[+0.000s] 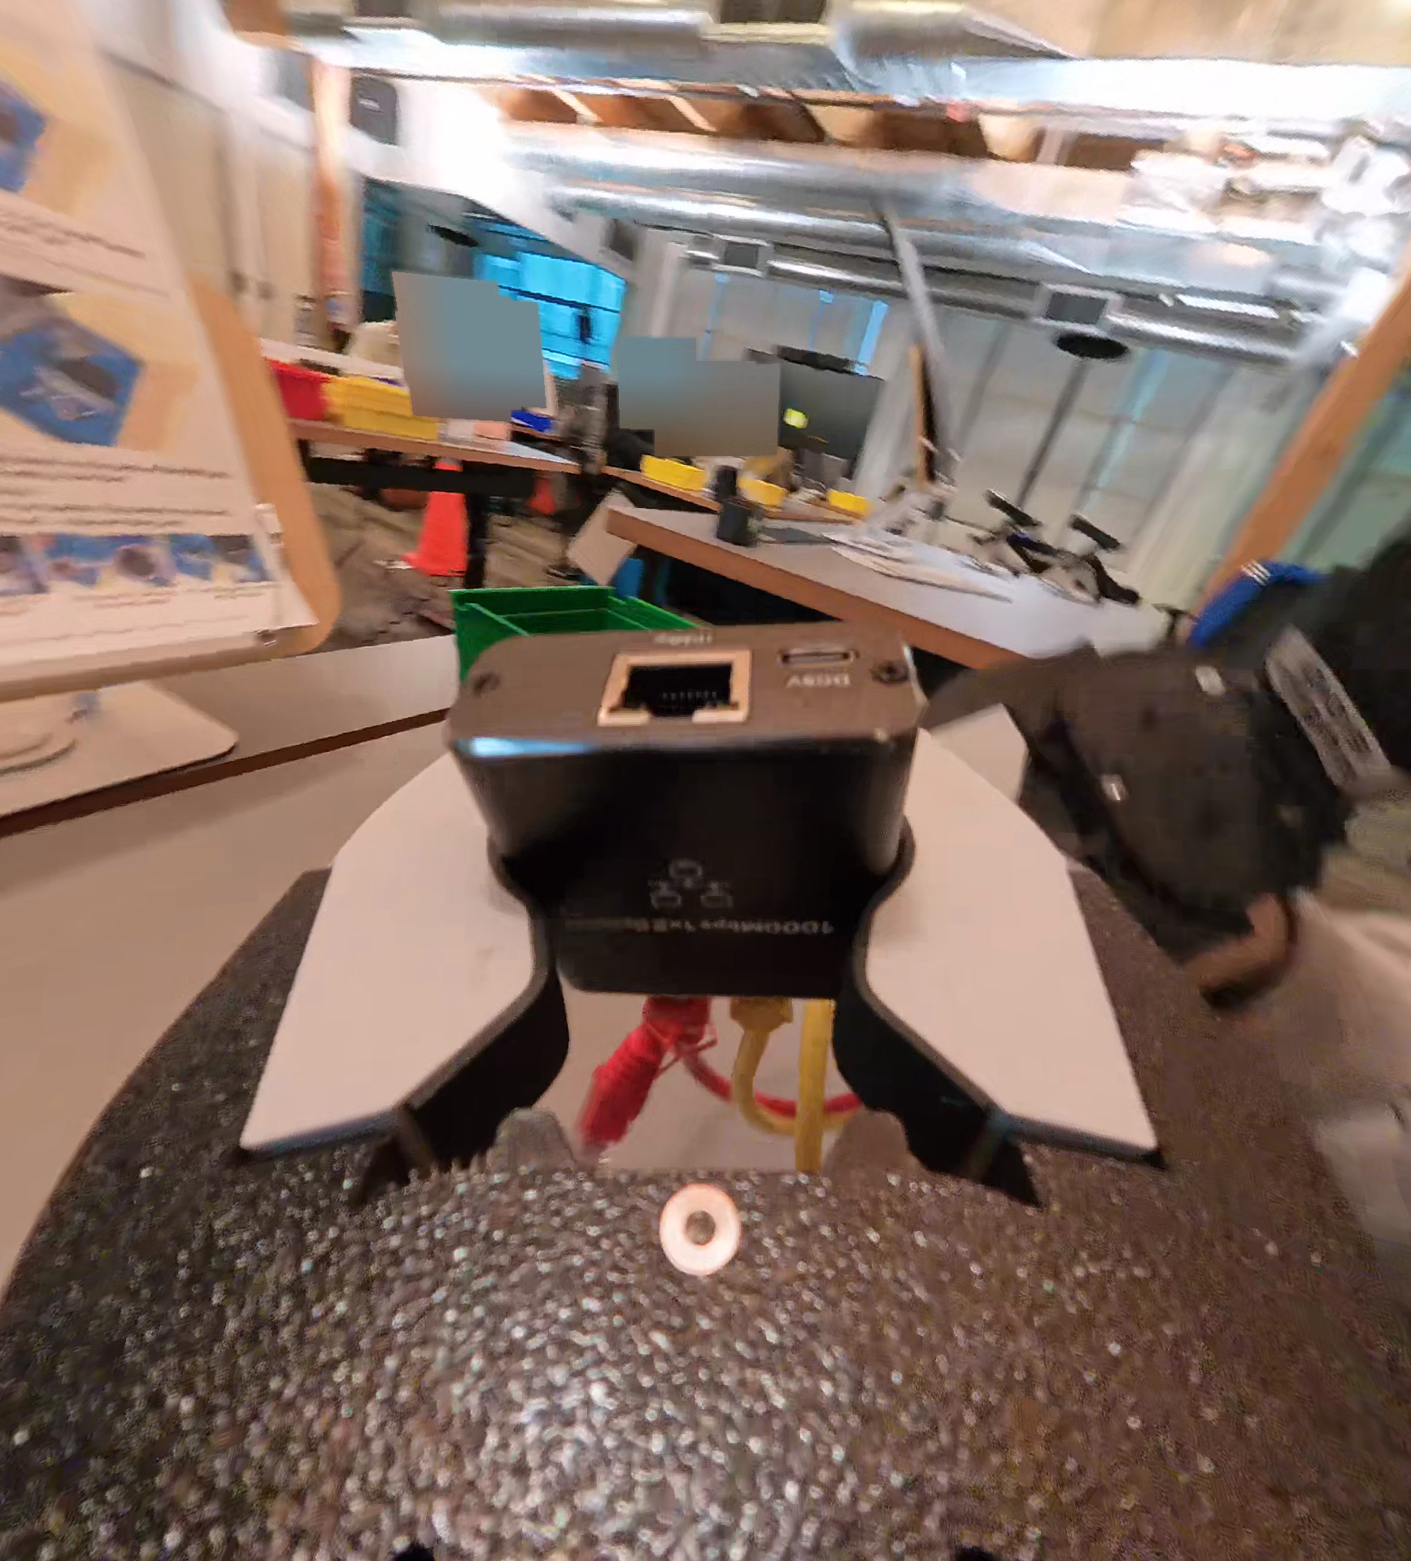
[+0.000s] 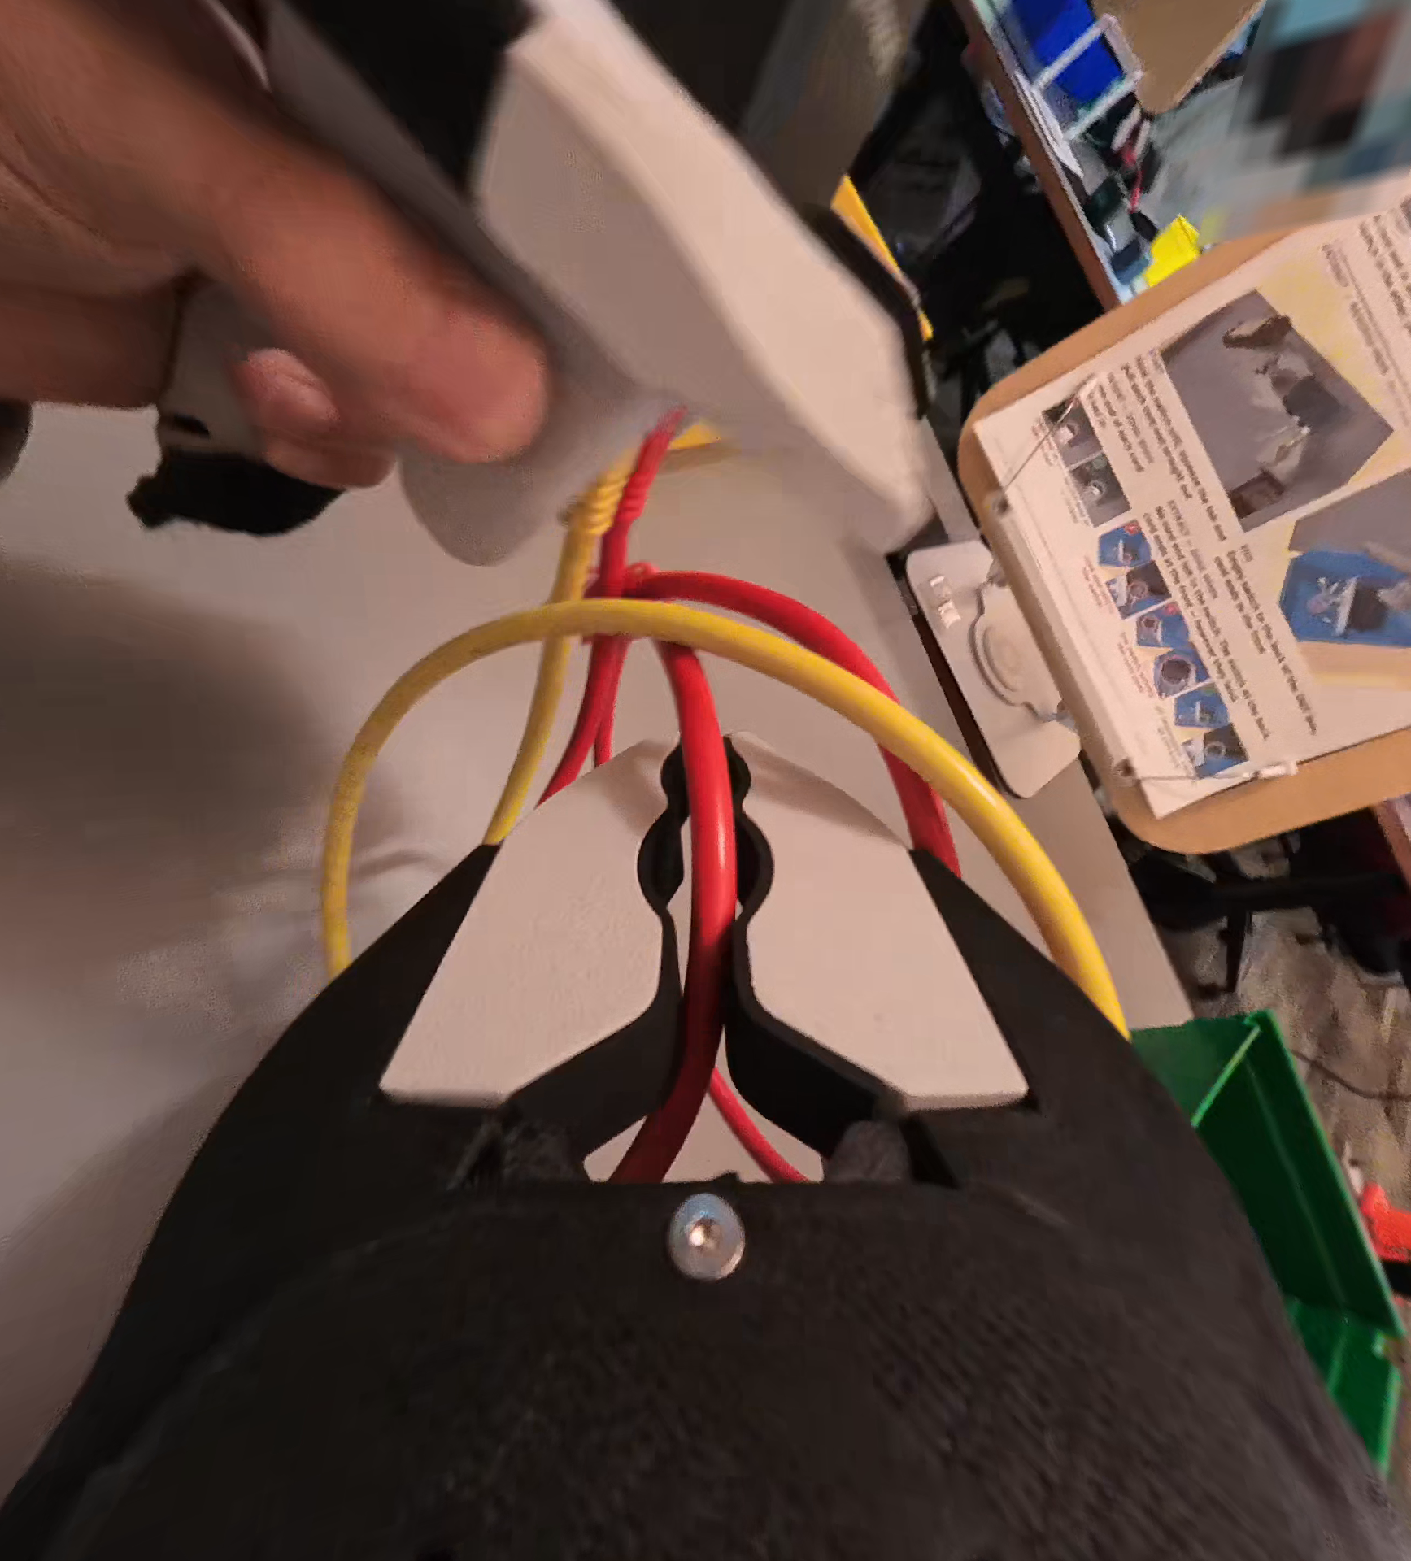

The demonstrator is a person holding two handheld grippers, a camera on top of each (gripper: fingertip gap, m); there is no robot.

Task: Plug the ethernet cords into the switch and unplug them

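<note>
Two handheld grippers work one small network device above a pale table (image 2: 51, 760). Clamped between the fingers of the left gripper (image 1: 706, 853), the black switch (image 1: 685, 777) stands lifted off the tabletop, its far face with one empty port turned away from the camera. Beneath that switch, close to the gripper's body, a red ethernet cord (image 1: 642, 1064) and a yellow ethernet cord (image 1: 778, 1064) hang down, and whether their plugs sit fully home cannot be told. Off to the right of this gripper, blurred, appears the right gripper (image 1: 1175, 760). In its own view, the right gripper (image 2: 706, 760) has its fingers drawn narrow around a strand of the red ethernet cord (image 2: 706, 887), which runs straight between them toward the left gripper (image 2: 685, 279) ahead. Looping across just beyond the fingertips is the yellow ethernet cord (image 2: 769, 650), arching from one side of the gripper to the other. A person's hand (image 2: 178, 279) grips the left tool ahead and to the left. Farther right stand a clipboard of instructions (image 2: 1242, 541) and a green bin (image 2: 1276, 1182).
</note>
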